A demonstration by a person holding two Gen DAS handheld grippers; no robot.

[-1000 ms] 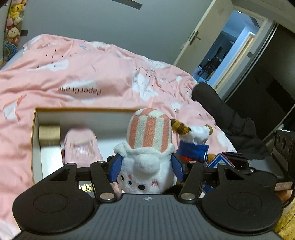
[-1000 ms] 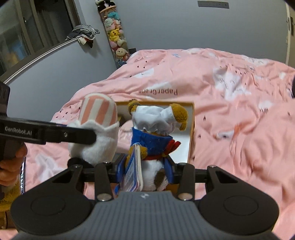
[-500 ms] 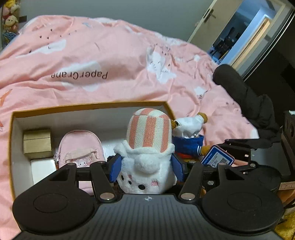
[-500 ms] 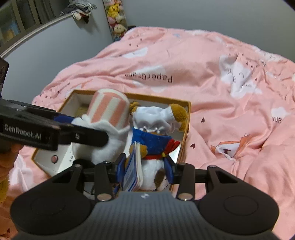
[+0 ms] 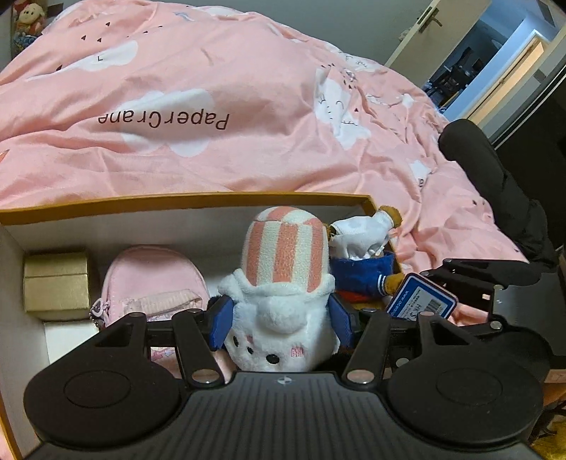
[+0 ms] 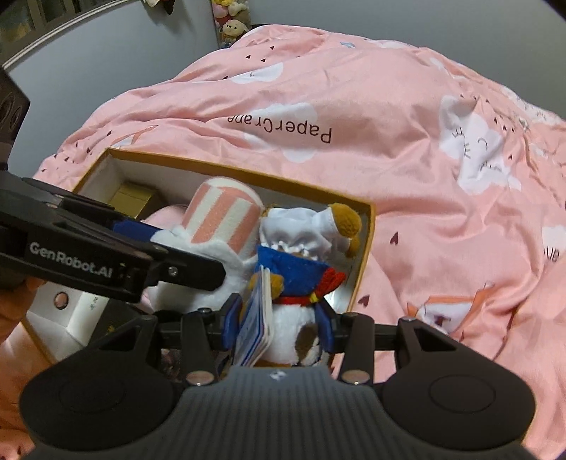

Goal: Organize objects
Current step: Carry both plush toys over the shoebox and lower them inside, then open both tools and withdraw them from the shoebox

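My left gripper (image 5: 281,323) is shut on a white plush with a pink-striped hat (image 5: 283,283) and holds it inside the open cardboard box (image 5: 177,203). My right gripper (image 6: 279,327) is shut on a duck plush in a blue sailor top (image 6: 300,262) with a blue hang tag (image 6: 256,325), held at the box's right end beside the striped plush (image 6: 223,216). The duck also shows in the left wrist view (image 5: 361,262). The left gripper's arm (image 6: 106,251) crosses the right wrist view.
Inside the box lie a pink mini backpack (image 5: 152,279), a gold box (image 5: 55,279) and a white box (image 6: 70,311). The box rests on a pink duvet (image 5: 247,106). A black garment (image 5: 495,187) lies at the bed's right edge. Plush toys (image 6: 231,21) hang on the far wall.
Both grippers have come down and forward with their plushes, from above the box to inside it. The box now fills more of both views.
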